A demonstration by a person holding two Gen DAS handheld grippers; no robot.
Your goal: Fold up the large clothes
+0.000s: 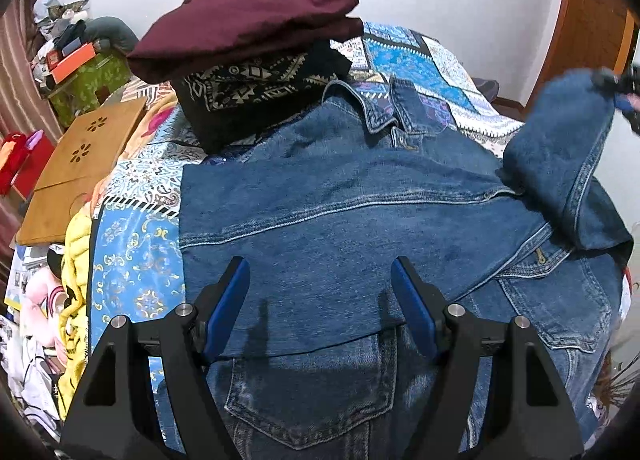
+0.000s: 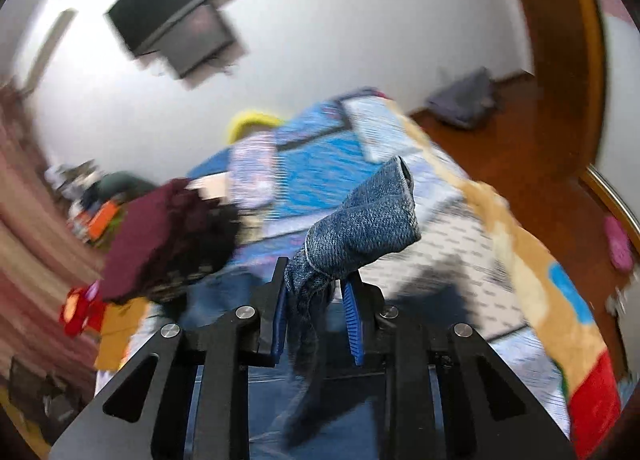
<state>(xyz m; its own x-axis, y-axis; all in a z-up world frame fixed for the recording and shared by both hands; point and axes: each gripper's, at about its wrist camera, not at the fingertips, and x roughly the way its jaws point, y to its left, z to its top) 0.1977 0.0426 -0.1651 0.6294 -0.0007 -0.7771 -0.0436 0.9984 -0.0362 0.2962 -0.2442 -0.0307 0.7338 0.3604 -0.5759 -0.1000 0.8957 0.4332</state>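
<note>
A blue denim jacket (image 1: 352, 220) lies spread across the patterned bed (image 1: 136, 248), its collar at the far side. My left gripper (image 1: 320, 272) hovers open just above the jacket's body, nothing between its blue pads. The jacket's right sleeve (image 1: 560, 152) is lifted off the bed at the right, and my right gripper (image 1: 616, 94) shows blurred at its cuff. In the right wrist view the right gripper (image 2: 316, 280) is shut on the sleeve cuff (image 2: 360, 220), which sticks up between the blue pads.
A folded maroon garment (image 1: 248, 24) on a black patterned one (image 1: 256, 96) is stacked at the bed's far left. A wooden lap tray (image 1: 80, 164) and yellow cloth (image 1: 76, 260) lie on the left edge. A wooden door frame (image 2: 560, 60) stands right.
</note>
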